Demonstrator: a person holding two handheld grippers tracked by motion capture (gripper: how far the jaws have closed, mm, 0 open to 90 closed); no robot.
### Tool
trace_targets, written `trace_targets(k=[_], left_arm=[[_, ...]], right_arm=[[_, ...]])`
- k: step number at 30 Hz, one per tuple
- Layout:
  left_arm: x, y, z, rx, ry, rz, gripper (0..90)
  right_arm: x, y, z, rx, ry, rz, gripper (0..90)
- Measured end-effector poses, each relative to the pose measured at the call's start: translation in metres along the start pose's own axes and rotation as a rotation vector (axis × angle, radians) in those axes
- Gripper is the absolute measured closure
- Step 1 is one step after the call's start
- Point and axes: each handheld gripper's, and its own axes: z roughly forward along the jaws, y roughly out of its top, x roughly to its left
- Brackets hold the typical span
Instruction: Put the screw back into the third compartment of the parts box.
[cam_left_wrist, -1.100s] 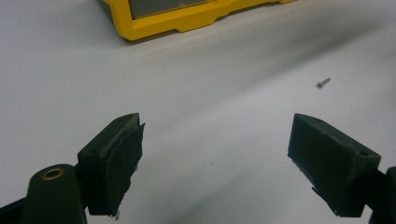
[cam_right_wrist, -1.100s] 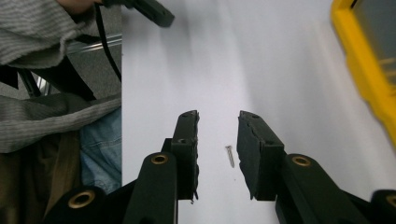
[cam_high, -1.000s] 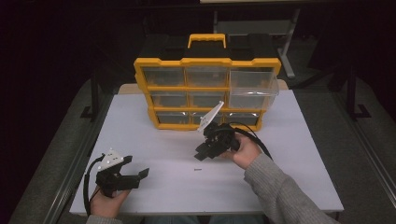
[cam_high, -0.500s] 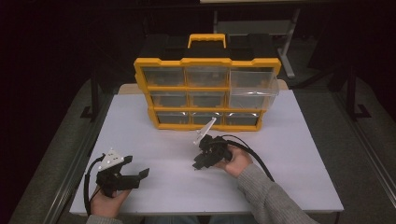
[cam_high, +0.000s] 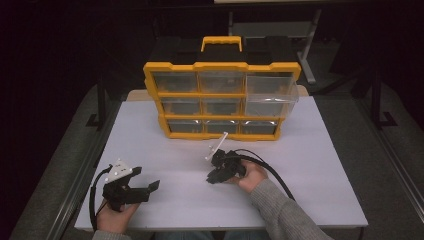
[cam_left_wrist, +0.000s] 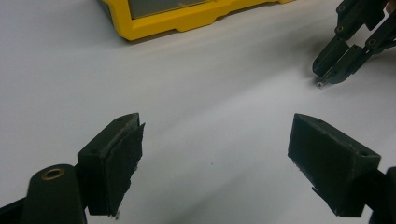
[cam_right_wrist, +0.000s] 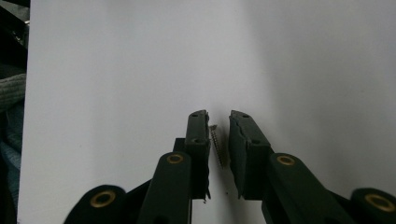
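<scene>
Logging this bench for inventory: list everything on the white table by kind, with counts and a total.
Yellow plastic organizer case with clear drawers: 1
Black handheld two-jaw grippers: 2, left gripper, right gripper
Small metal threaded screw lying on the table between the right gripper's fingers: 1
Total: 4

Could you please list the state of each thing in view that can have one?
Left tongs: wide open, nothing between the jaws, over the white table.
Right tongs: jaws have just been closing, a narrow gap left, low over the table.
Screw: lying between the right jaws, not visibly pinched.
Yellow organizer: standing upright; upper right drawer pulled out, other drawers pushed in.
</scene>
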Motion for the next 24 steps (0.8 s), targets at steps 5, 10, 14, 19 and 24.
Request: trace_targets(k=[5, 10, 14, 19, 24], left_arm=[[0.0002, 0.0001, -0.0001, 0.000, 0.001, 0.002, 17.2], [-0.0003, 0.0002, -0.0001, -0.001, 0.001, 0.001, 17.2], [-0.0006, 0.0001, 0.0001, -0.003, 0.000, -0.002, 17.2], [-0.0005, 0.0001, 0.0001, -0.001, 0.000, -0.001, 17.2], [0.0003, 0.0001, -0.0002, -0.001, 0.001, 0.002, 17.2]], right_arm=[[0.0007, -0.0006, 0.0018, 0.003, -0.013, -0.017, 81.7], [0.0018, 0.0000, 0.0023, 0.011, -0.041, -0.030, 86.0], [0.0018, 0.0002, 0.0022, 0.017, -0.037, -0.022, 86.2], [-0.0016, -0.0007, 0.0023, 0.005, -0.014, -0.007, 86.4], [-0.0023, 0.0002, 0.0010, 0.010, 0.003, -0.004, 86.4]])
